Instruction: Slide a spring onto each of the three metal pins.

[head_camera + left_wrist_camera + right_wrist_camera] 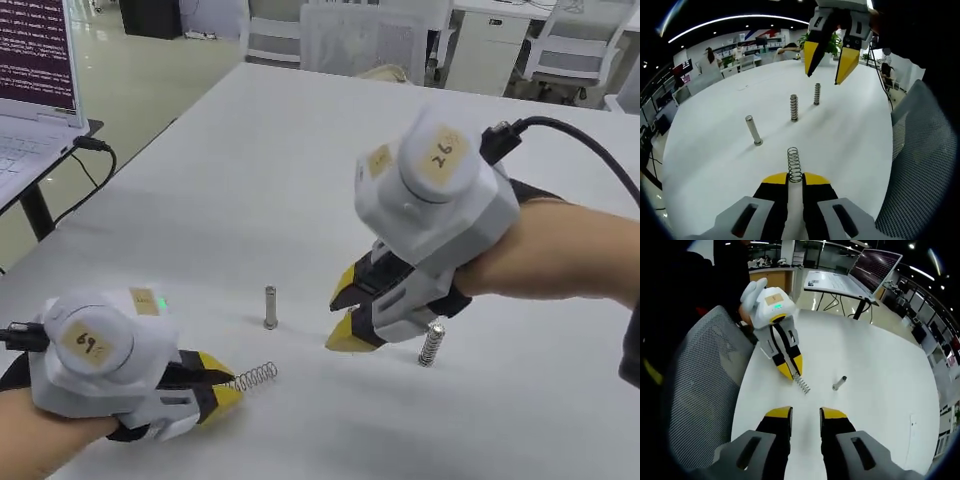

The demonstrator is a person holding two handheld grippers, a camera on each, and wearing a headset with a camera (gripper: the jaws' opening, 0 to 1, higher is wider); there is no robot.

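Observation:
My left gripper (225, 385) (795, 177) is shut on one end of a loose spring (255, 376) (794, 164) that sticks out forward, low over the white table (250, 180). Ahead stands a bare metal pin (270, 307) (753, 130) (839, 383). Two further pins wear springs (794, 107) (817, 93); one of them (432, 343) sits beside my right gripper. My right gripper (343, 318) (806, 415) hovers open above the table with nothing between its yellow tips, facing the left gripper (789, 365) and its spring (801, 384).
A laptop (30, 70) (860, 272) sits on a side stand at the left with a cable (95, 165) hanging off it. Office chairs (360, 40) stand beyond the far table edge. A mesh chair back (705, 385) (925, 160) is close to the near edge.

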